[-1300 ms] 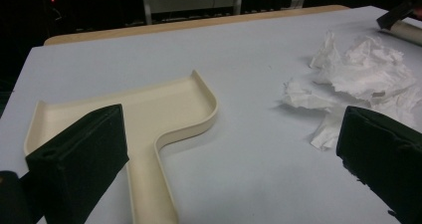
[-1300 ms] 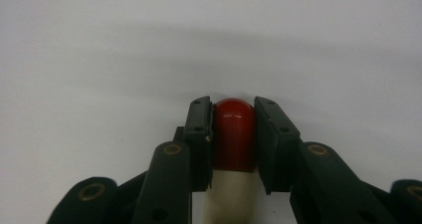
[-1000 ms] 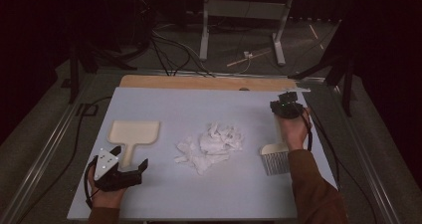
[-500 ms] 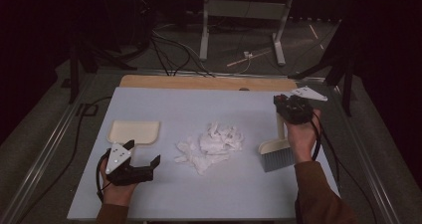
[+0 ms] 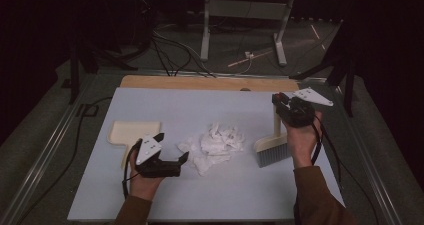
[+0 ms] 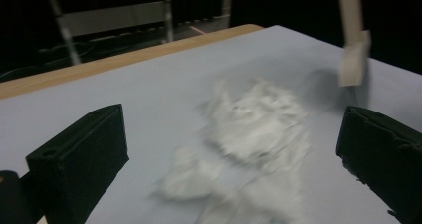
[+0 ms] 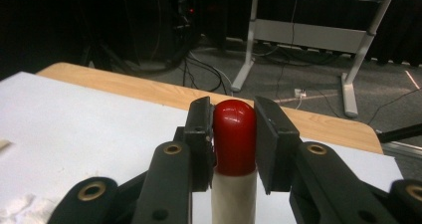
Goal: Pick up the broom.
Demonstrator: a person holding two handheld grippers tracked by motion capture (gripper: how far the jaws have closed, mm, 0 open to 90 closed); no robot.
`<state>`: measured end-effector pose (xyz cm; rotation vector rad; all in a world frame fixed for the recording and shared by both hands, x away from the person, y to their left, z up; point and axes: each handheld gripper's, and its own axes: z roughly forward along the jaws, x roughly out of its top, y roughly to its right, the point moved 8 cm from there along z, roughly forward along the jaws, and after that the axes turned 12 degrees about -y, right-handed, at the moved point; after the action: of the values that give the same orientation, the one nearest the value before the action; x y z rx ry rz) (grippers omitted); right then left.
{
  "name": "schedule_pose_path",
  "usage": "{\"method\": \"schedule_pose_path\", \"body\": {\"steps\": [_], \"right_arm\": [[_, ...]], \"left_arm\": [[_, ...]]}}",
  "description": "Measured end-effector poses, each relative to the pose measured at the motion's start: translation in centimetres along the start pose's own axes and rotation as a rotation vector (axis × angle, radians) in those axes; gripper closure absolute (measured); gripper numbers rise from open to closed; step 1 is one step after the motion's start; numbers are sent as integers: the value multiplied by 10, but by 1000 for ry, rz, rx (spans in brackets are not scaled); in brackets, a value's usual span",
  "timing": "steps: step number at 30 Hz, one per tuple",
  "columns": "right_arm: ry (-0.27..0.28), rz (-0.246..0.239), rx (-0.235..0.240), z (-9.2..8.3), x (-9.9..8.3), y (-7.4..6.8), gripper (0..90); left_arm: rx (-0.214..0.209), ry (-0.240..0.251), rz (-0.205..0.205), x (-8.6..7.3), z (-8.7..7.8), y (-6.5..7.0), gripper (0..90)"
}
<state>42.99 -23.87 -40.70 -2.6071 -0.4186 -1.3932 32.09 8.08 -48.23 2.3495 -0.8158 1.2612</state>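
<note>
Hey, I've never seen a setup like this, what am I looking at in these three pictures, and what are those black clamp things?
A person sits at a table covered in pale blue, with a hand-held gripper in each hand: a two-jawed clamp squeezed by hand. The high view looks down from above. The other two pictures come from cameras riding on each gripper, looking along its black jaws.

On the table lie a pile of crumpled white paper and a cream dustpan. The right hand-held gripper is shut on the red-tipped handle of a small brush, whose bristles rest beside the paper. The left hand-held gripper is open and empty, pointing toward the paper.
</note>
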Motion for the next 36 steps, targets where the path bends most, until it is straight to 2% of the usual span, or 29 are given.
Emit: {"method": "schedule_pose_path", "body": {"steps": [5,9,18,25,30,31,36], "right_arm": [[21,16,21,-5,2,-4,706],[34,22,33,-8,4,-7,706],[69,26,60,-20,6,-20,706],[85,24,72,-27,5,-27,706],[89,22,83,-31,4,-30,706],[88,20,87,-33,4,-32,706],[93,14,81,-37,3,-34,706]], "left_arm": [[-60,-16,50,18,28,28,7],[-97,-46,87,24,52,46,8],[-187,-111,133,33,91,76,66],[-249,-132,140,42,116,93,132],[-269,-163,166,39,128,101,168],[-273,-168,170,38,130,102,200],[-273,-186,173,37,139,104,238]]}}
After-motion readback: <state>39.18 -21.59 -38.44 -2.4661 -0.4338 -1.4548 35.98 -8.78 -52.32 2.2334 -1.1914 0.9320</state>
